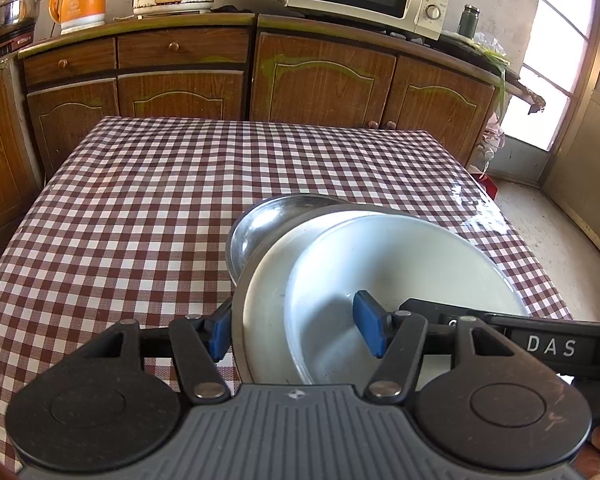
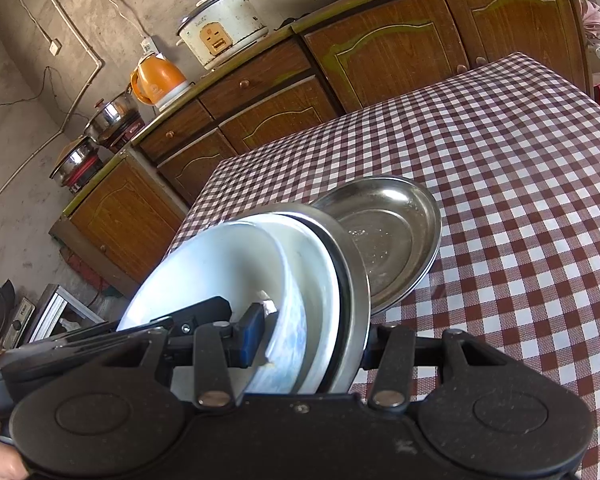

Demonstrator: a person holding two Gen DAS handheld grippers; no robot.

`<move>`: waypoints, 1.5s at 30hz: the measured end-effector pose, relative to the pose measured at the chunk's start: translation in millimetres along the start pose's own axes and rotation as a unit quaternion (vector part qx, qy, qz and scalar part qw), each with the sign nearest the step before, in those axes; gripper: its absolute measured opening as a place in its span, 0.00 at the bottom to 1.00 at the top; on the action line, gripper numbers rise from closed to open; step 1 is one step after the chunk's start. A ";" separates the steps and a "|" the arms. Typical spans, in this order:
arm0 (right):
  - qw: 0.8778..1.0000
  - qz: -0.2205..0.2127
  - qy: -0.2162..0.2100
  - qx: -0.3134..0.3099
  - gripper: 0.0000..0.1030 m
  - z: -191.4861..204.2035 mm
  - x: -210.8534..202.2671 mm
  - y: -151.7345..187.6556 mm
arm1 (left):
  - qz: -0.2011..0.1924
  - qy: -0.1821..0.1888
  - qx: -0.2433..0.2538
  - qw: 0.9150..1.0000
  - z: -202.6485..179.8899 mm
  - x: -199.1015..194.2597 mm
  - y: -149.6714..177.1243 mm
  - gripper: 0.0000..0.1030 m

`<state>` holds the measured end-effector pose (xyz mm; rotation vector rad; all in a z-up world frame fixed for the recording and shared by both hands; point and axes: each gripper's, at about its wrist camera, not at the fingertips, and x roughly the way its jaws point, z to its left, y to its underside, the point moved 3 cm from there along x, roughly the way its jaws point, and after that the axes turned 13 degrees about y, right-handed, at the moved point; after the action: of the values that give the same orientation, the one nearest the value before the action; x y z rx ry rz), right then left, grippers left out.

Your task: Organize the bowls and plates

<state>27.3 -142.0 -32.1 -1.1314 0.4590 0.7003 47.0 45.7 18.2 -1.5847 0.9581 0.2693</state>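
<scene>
Near the surface's (image 1: pixel 140 200) right edge, the left gripper (image 1: pixel 296 330) and right gripper (image 2: pixel 308 340), each about half open, clamp opposite rims of the stacked white plates (image 1: pixel 400 256) over a steel dish (image 2: pixel 388 232).

"DAS" shows on the right gripper (image 1: pixel 548 346).

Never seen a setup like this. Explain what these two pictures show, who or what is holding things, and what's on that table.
No robot here: a person holds a two-finger tool in each hand, with a camera on each looking along its fingers. One picture is from the left gripper, the other from the right gripper. Both clamp opposite rims of one stack: a white bowl and white plate nested in a metal pan. A steel plate sits beyond, over the checkered table.
</scene>
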 end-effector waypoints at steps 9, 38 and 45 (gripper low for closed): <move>1.000 0.000 0.000 0.000 0.53 0.5 1.3 -1.1 | 0.000 -0.001 -0.002 1.000 0.3 -0.9 -0.1 0.61; 1.000 0.004 -0.002 0.006 0.53 -5.1 9.1 -3.9 | 0.008 -0.002 -0.002 1.000 0.1 7.1 -1.8 0.61; 1.000 0.006 0.000 0.008 0.53 -11.6 11.2 -5.8 | 0.012 -0.002 -0.003 1.000 -1.7 12.1 -1.8 0.61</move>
<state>39.5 -151.2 -39.9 -1.1143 0.4721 0.7056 55.3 38.9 12.1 -1.5778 0.9738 0.2919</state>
